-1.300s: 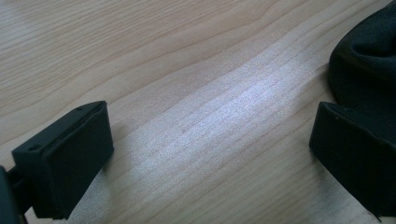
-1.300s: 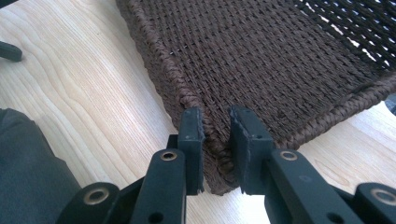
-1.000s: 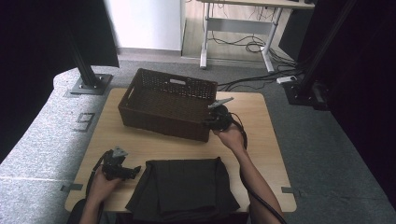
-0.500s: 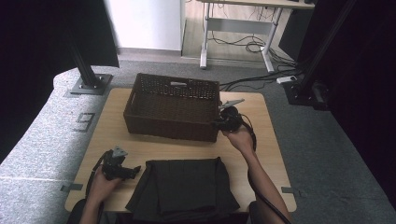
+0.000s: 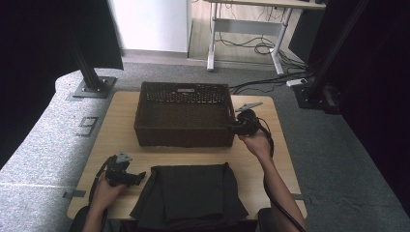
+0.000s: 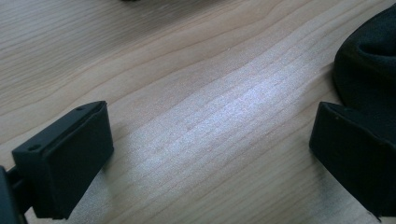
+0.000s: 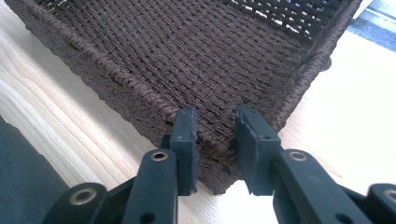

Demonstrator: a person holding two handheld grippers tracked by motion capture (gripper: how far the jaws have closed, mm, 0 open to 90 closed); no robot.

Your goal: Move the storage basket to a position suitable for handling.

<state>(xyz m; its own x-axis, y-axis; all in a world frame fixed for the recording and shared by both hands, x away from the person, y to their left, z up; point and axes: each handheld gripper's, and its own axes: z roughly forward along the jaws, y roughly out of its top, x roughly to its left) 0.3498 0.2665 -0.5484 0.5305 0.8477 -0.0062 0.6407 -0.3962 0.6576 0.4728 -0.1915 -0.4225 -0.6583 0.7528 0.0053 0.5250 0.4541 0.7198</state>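
At the near edge of the wooden table lies a dark folded cloth, in the middle, with its near side hanging a little over the table edge. Just left of the cloth, the left hand holds the left gripper low over the wood. Its jaws stand wide apart with only bare table between them, and the right one of them is just beside the cloth's edge; they grasp nothing.

Farther in, at the middle of the table, stands a brown woven basket, rectangular and with nothing visible inside. The right hand holds the right gripper at the basket's near right corner. In the right gripper view the jaws are closed upon the rim of this corner, one on each side of the woven wall, pressing it between them.

Beyond the table there is grey carpet.
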